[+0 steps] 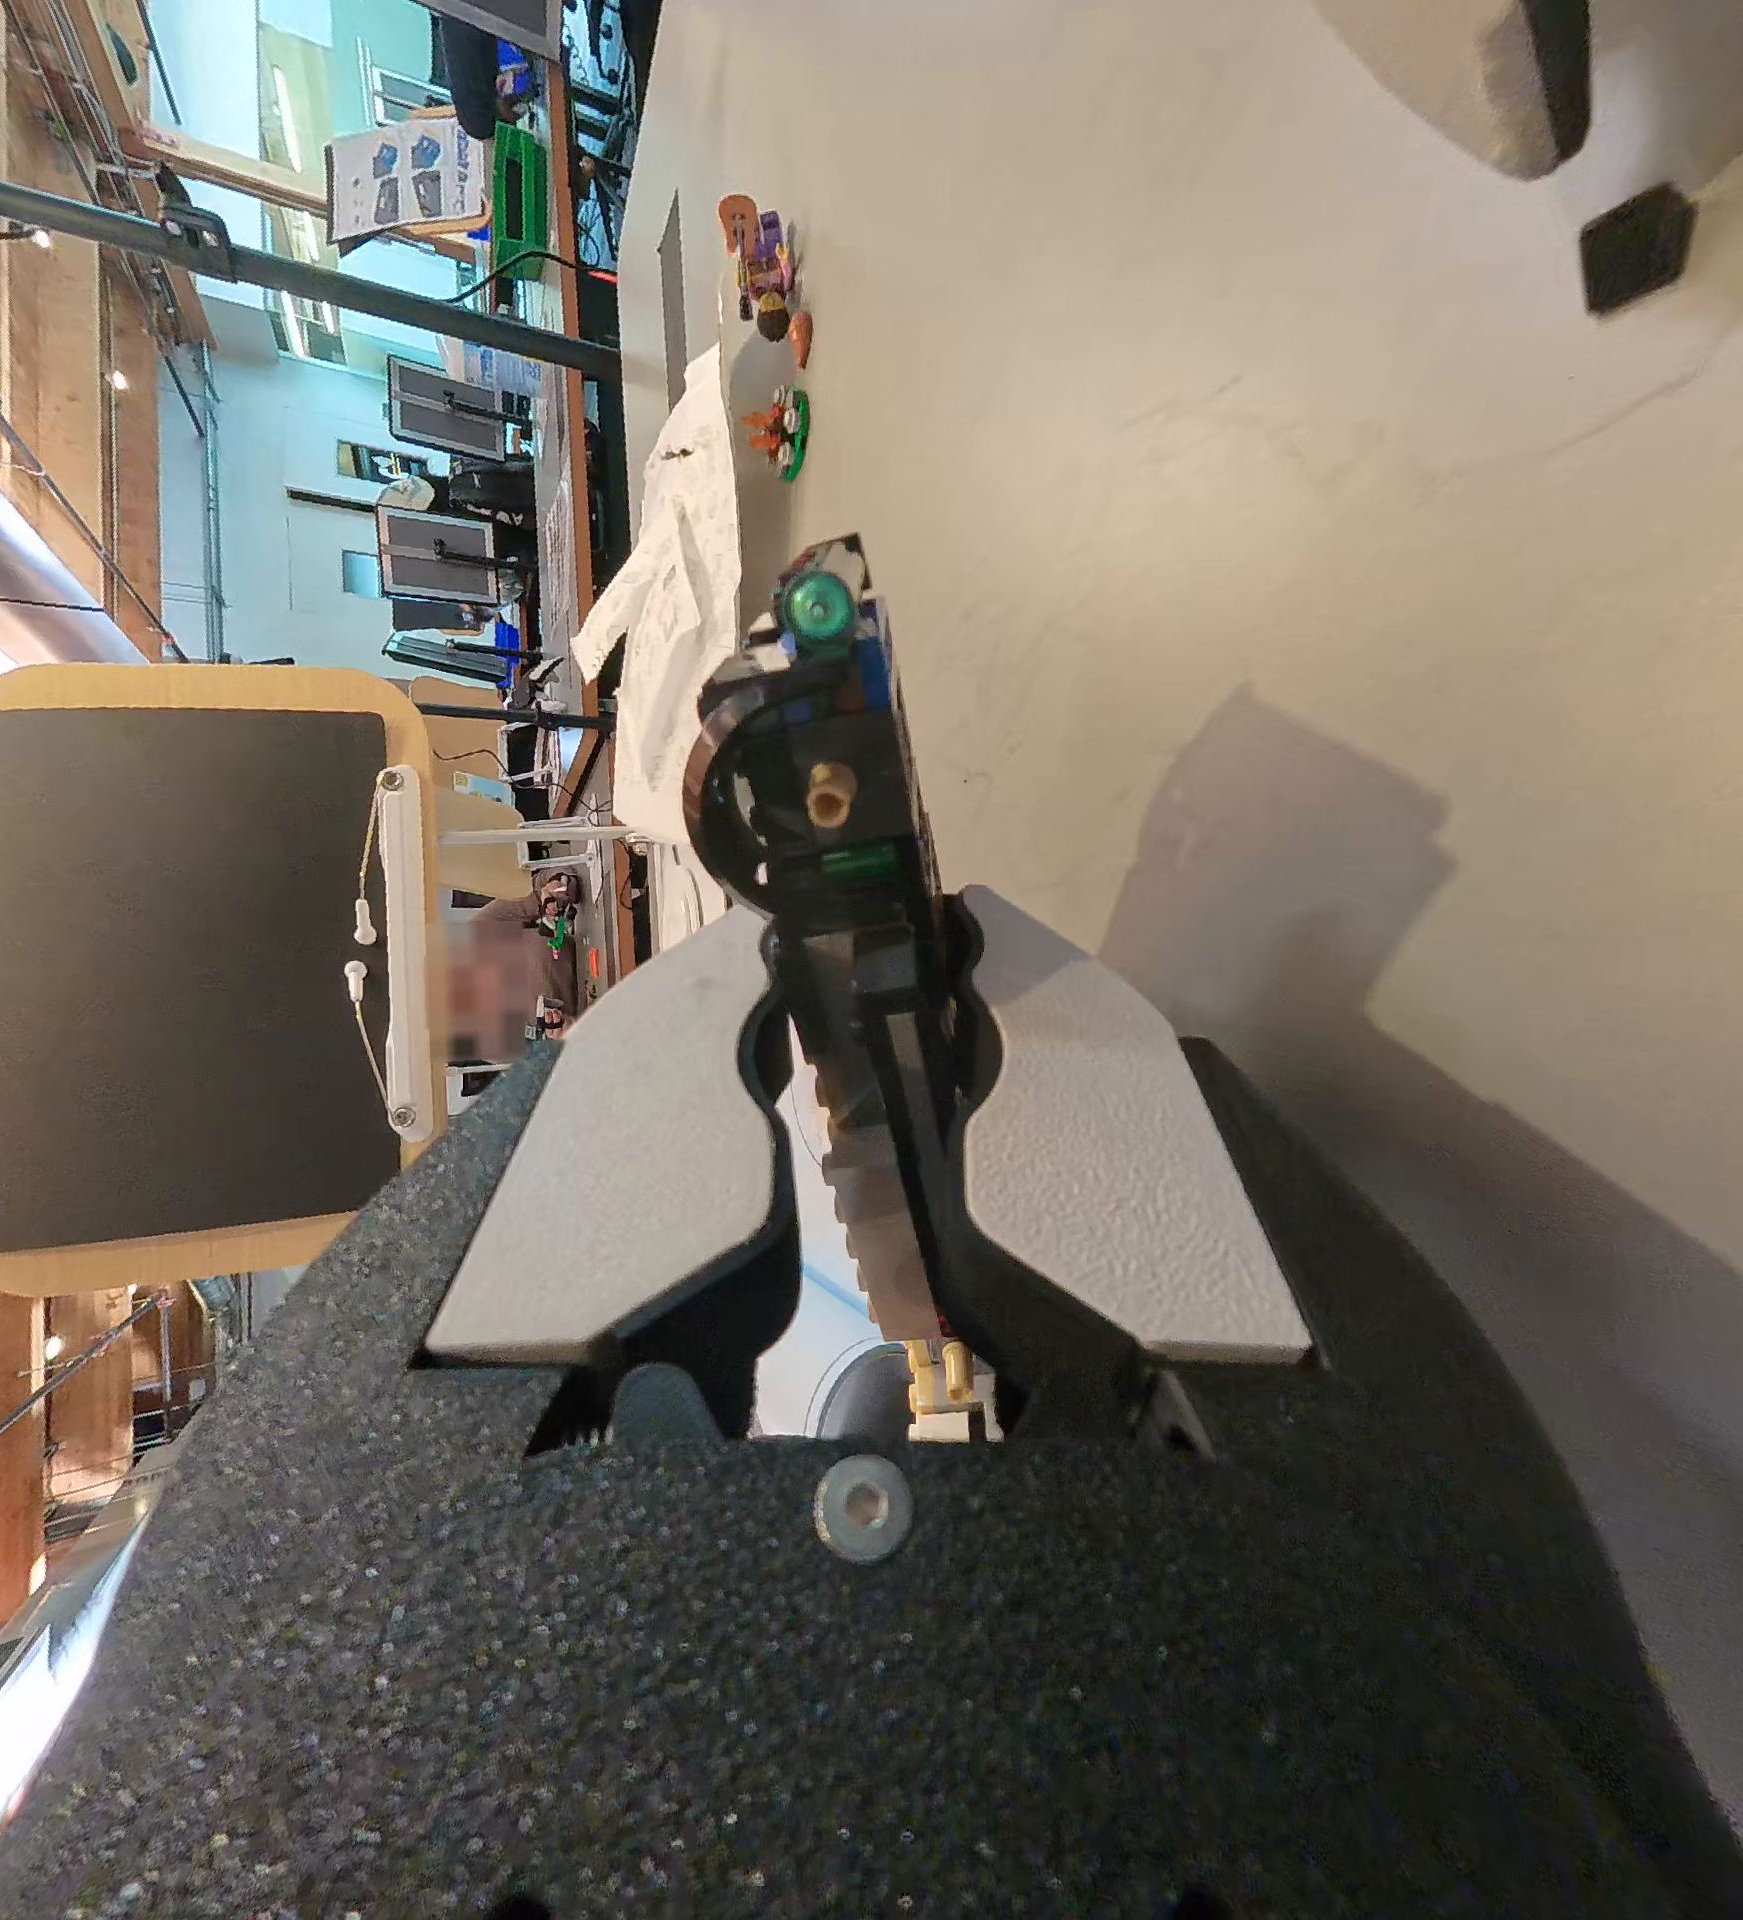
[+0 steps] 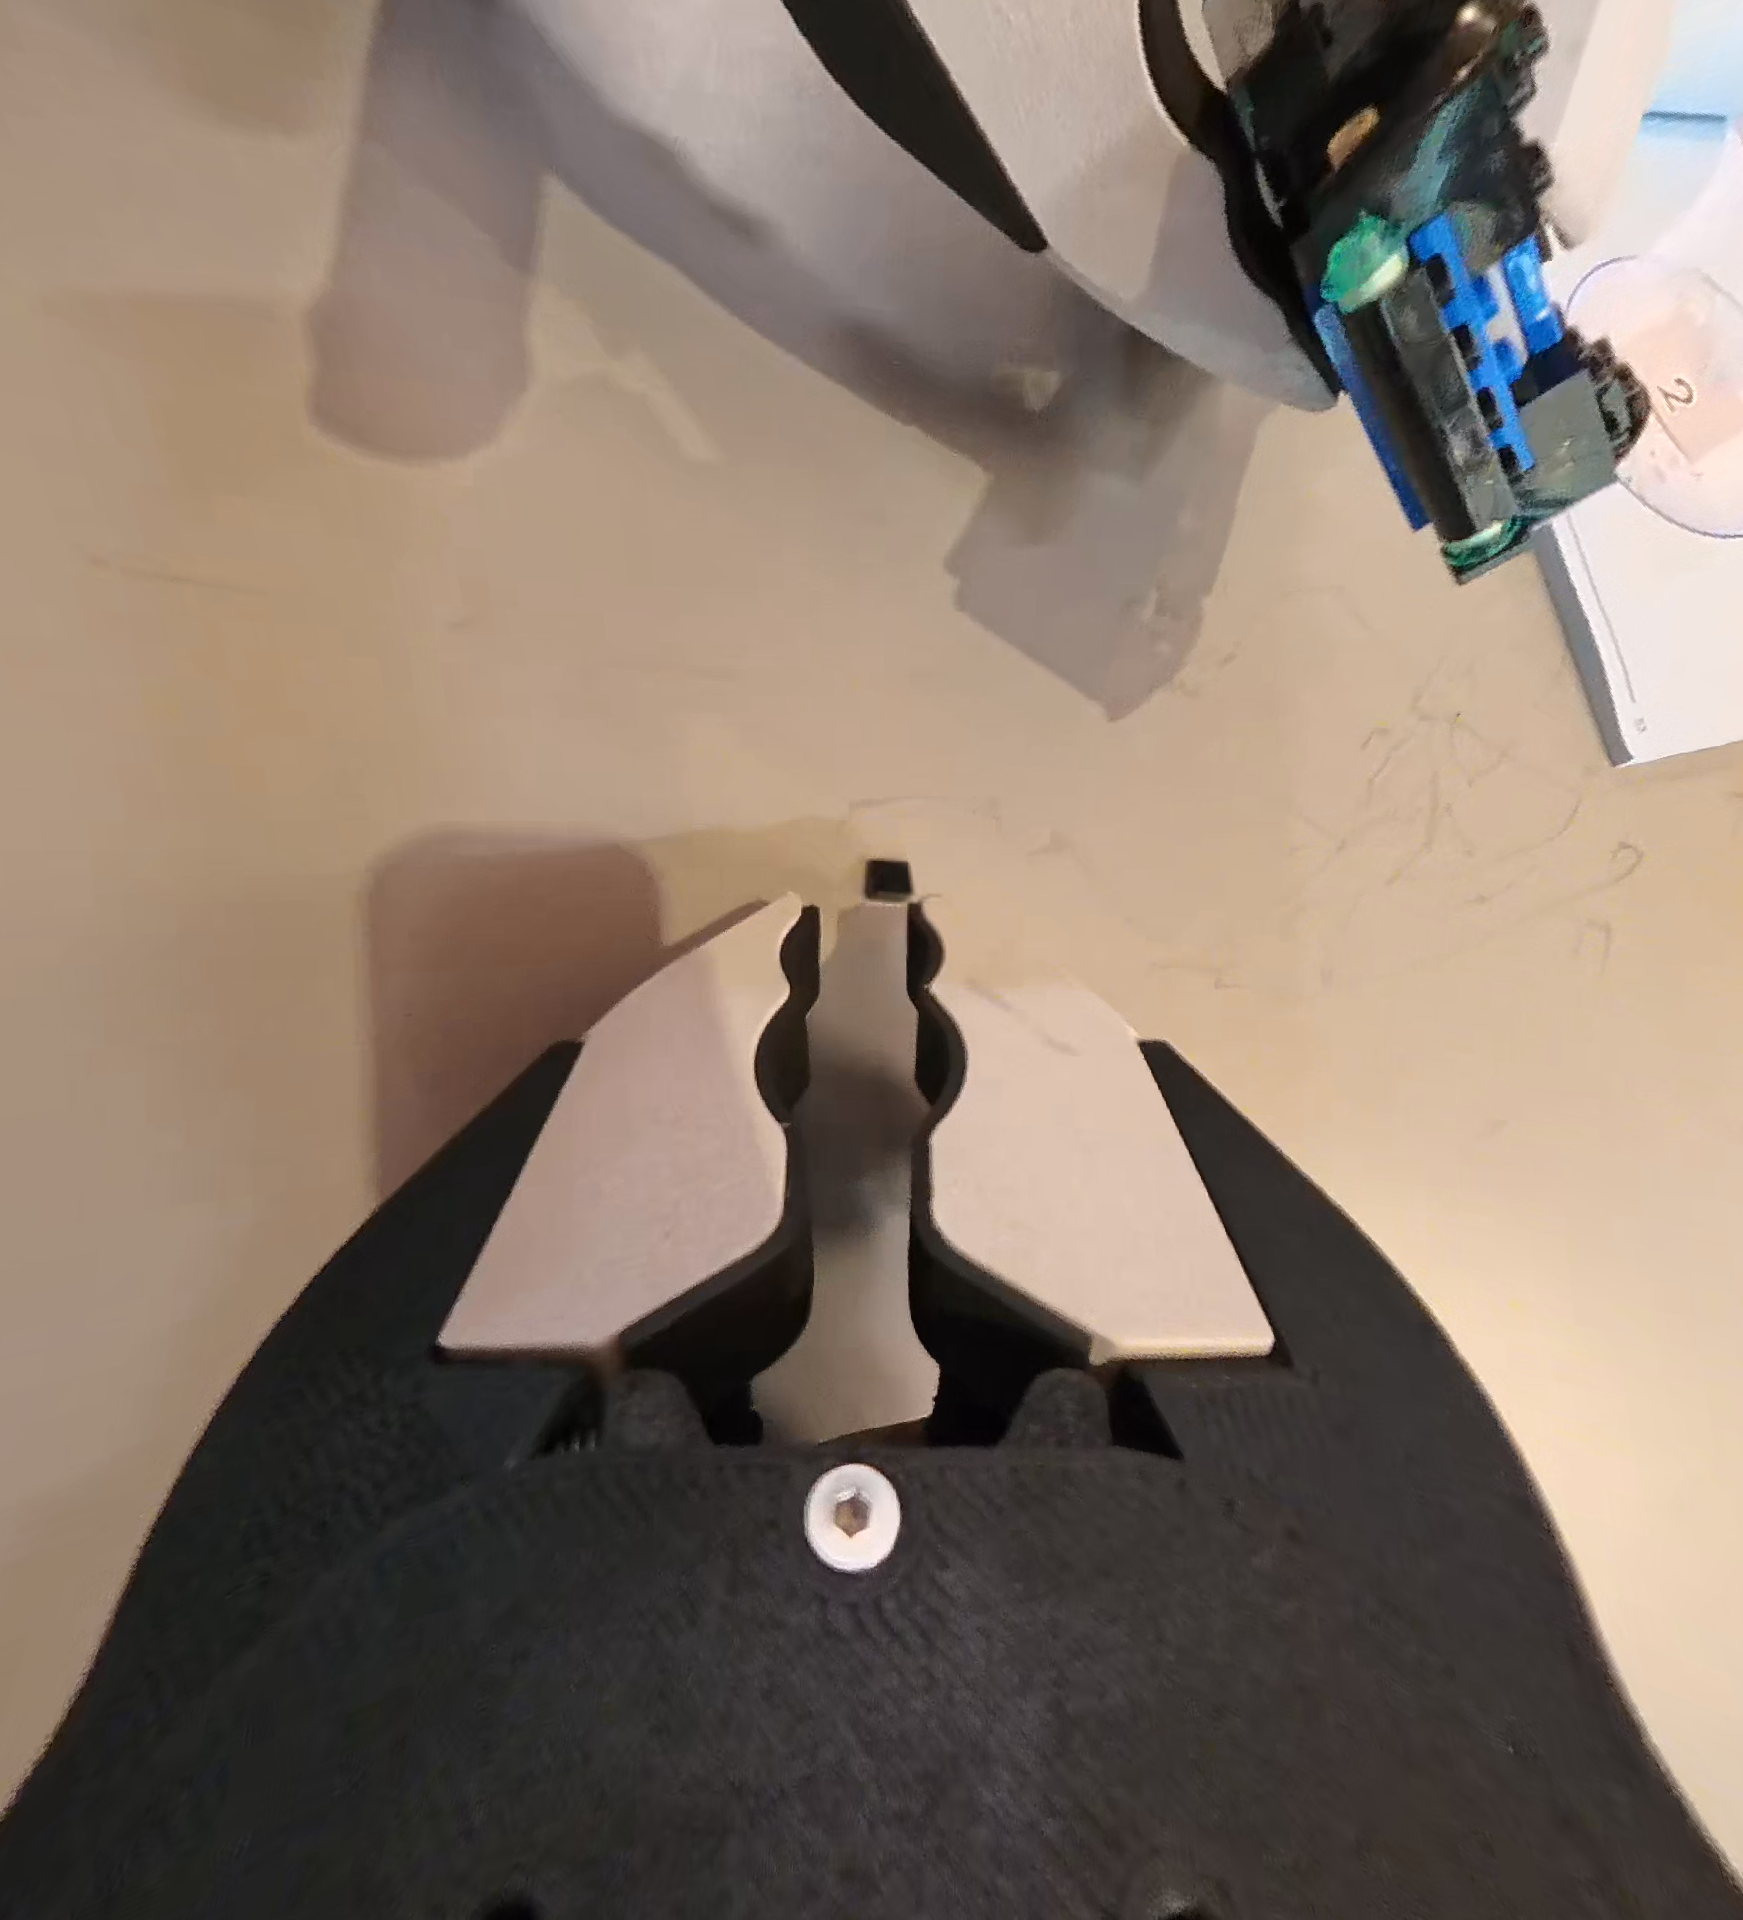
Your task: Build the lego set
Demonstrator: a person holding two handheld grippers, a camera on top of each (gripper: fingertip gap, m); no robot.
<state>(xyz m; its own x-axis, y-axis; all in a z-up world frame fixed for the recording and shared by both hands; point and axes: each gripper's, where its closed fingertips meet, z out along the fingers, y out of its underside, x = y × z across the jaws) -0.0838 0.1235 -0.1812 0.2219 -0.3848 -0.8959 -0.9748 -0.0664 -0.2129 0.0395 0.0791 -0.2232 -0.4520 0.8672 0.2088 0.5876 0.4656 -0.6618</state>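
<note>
Two tongs we see: the left gripper (image 1: pixel 862 935) at frame centre clamps a black and blue brick model (image 1: pixel 825 769); the right gripper (image 2: pixel 862 914) stands parted, a tiny black piece (image 2: pixel 890 876) just beyond its tips on the cream table (image 2: pixel 327 675).

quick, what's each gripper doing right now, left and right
Left gripper: closed on a black and blue brick model.
Right gripper: open, holding nothing; a small black piece lies just beyond its tips.
</note>
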